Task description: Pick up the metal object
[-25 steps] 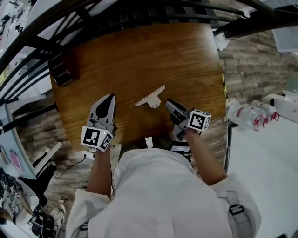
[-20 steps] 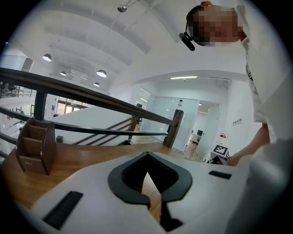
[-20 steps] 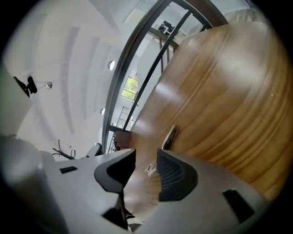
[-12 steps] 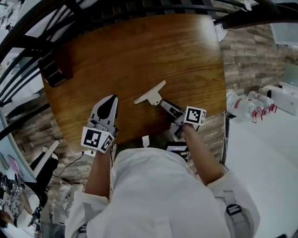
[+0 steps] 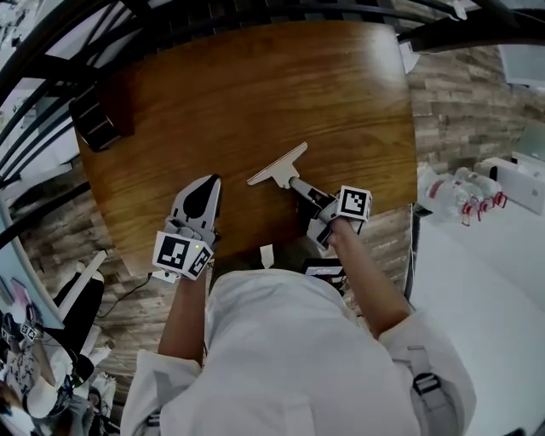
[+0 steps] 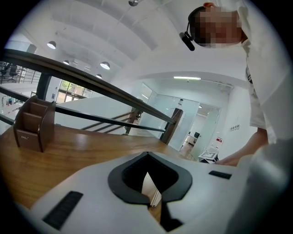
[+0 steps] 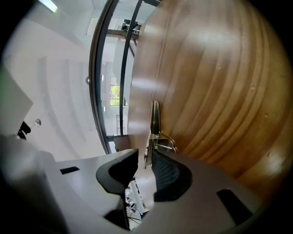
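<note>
A flat, pale T-shaped metal object [image 5: 278, 167] lies on the round wooden table [image 5: 255, 85], near its front middle. My right gripper [image 5: 296, 184] reaches it from the right, with the object's short stem between the jaws. In the right gripper view the metal object [image 7: 155, 121] shows edge-on just past my right gripper [image 7: 144, 157]. The jaws are closing around the stem, and a gap still shows at one pad. My left gripper [image 5: 208, 182] rests on the table to the object's left. In its own view my left gripper [image 6: 151, 201] is shut and holds nothing.
A dark wooden holder [image 5: 95, 124] stands at the table's far left edge, the same holder [image 6: 33, 122] showing in the left gripper view. A black railing [image 5: 170, 25] curves behind the table. Plastic bottles [image 5: 451, 189] lie off the table at the right. A small white tag [image 5: 268, 255] sits by the front edge.
My right gripper has moved forward and left until its jaws reach round the metal object's stem. The left gripper has stayed almost where it was.
</note>
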Action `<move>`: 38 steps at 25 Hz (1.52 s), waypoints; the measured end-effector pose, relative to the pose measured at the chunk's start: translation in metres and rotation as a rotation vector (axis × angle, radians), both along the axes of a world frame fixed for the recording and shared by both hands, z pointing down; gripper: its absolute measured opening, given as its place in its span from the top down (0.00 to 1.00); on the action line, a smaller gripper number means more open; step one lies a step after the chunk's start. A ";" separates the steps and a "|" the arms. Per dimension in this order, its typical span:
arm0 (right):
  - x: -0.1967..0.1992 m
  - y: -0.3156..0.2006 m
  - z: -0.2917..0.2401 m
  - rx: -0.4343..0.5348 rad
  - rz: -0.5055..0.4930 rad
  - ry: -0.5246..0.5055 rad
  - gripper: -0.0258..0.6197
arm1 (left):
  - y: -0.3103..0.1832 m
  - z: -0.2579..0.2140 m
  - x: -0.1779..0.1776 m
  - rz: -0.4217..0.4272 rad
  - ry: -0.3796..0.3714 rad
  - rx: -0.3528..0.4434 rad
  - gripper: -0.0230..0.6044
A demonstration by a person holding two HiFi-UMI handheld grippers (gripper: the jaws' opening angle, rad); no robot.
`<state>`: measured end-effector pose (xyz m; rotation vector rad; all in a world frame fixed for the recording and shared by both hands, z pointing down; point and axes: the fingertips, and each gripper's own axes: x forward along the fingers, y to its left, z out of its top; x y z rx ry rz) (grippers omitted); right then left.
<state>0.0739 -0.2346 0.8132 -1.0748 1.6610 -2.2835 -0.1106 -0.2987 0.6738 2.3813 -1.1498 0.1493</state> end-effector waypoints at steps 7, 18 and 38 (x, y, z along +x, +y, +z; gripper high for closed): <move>-0.011 -0.001 0.004 -0.002 -0.009 -0.004 0.90 | 0.006 0.004 -0.012 -0.024 0.010 -0.017 0.95; -0.006 -0.004 -0.009 0.070 0.012 0.011 0.92 | 0.022 0.002 -0.014 -0.027 0.033 -0.012 0.95; 0.007 -0.076 -0.285 0.968 -0.030 0.354 0.92 | 0.013 -0.180 -0.050 -0.196 -0.033 0.289 0.95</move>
